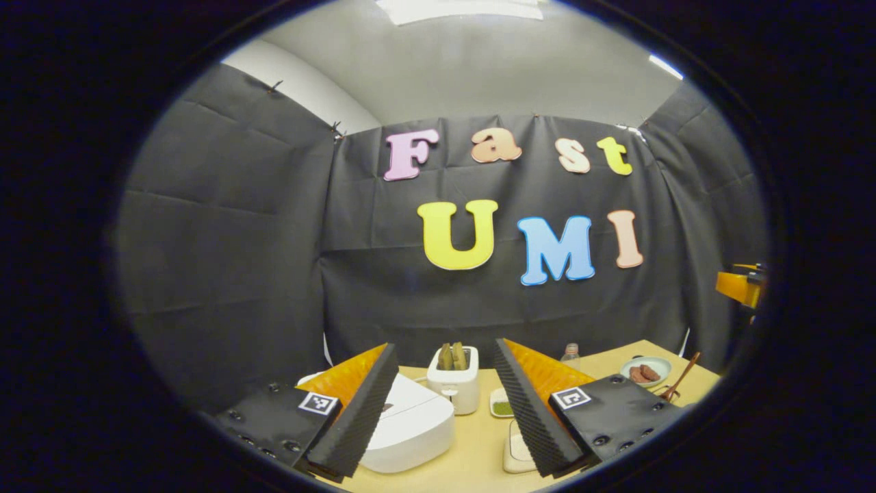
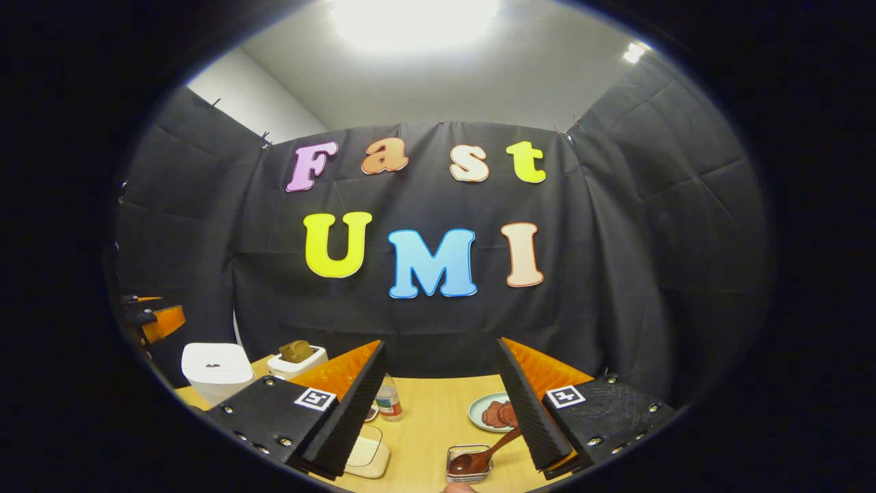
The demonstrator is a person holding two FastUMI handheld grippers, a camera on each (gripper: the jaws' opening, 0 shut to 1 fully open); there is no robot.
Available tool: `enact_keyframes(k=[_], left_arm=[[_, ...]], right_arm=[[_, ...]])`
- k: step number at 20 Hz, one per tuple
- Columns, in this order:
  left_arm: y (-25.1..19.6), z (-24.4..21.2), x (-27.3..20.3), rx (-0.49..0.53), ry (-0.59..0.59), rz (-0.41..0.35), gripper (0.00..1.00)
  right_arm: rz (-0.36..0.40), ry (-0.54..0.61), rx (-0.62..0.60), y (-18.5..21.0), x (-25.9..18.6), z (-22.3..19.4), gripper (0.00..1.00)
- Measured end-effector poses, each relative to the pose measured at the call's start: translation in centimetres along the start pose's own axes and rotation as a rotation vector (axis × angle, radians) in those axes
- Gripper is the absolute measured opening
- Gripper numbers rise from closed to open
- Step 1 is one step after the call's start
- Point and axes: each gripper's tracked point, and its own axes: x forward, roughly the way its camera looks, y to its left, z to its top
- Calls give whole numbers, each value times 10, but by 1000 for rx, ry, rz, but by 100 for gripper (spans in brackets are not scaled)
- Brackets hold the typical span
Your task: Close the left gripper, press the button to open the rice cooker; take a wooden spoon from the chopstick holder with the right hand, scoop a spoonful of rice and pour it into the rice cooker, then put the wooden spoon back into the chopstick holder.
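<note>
Left gripper — jaws spread wide, nothing between them, raised above the tan table. Landmark: the white rice cooker, lid down, sitting on the table just under and beside the left finger in the left gripper view. Behind the cooker stands a white toaster with bread slices in its slots; just right of that, a small dish with something green. Farther right of the cooker: a clear bottle, a plate with brown food, and the wooden spoon leaning at the table's far right edge.

Right gripper — also wide open, holding nothing. In the right gripper view the wooden spoon rests bowl-down in the chopstick holder (a small wire-framed container), well right of the cooker, handle slanting up toward the right finger. Contact there: cannot tell.
</note>
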Motion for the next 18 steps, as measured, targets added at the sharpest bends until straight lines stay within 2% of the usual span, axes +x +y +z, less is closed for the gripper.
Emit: enact_keyframes(k=[4, 5, 8, 9, 10, 11, 12, 13, 14, 18], left_arm=[[-19, -8, -15, -29, -2, -21, 98], [-25, -11, -17, -33, 8, -28, 91], [-34, -7, -24, -39, 2, -44, 91], [-37, -8, -26, -42, 0, -54, 98], [-39, -10, -27, -40, 9, -62, 91], [-36, -13, -28, -38, 16, -63, 100], [-35, -14, -28, -40, 18, -64, 100], [-33, -12, -30, -43, 16, -64, 91], [-30, -10, -31, -46, 11, -62, 98], [-18, -1, -34, -38, -15, -60, 98]], right_arm=[[12, -24, 13, 7, 2, 1, 96], [17, -28, 6, 10, 1, 2, 96], [33, -37, -21, 12, -8, 3, 96], [40, -38, -27, 16, -7, 3, 95], [46, -42, -29, 19, -7, 4, 96], [53, -43, -29, 23, -7, 6, 96], [59, -45, -27, 28, -6, 7, 96], [66, -48, -26, 32, -6, 8, 96], [71, -49, -28, 36, -6, 8, 96], [82, -55, -40, 49, -10, 10, 96]])
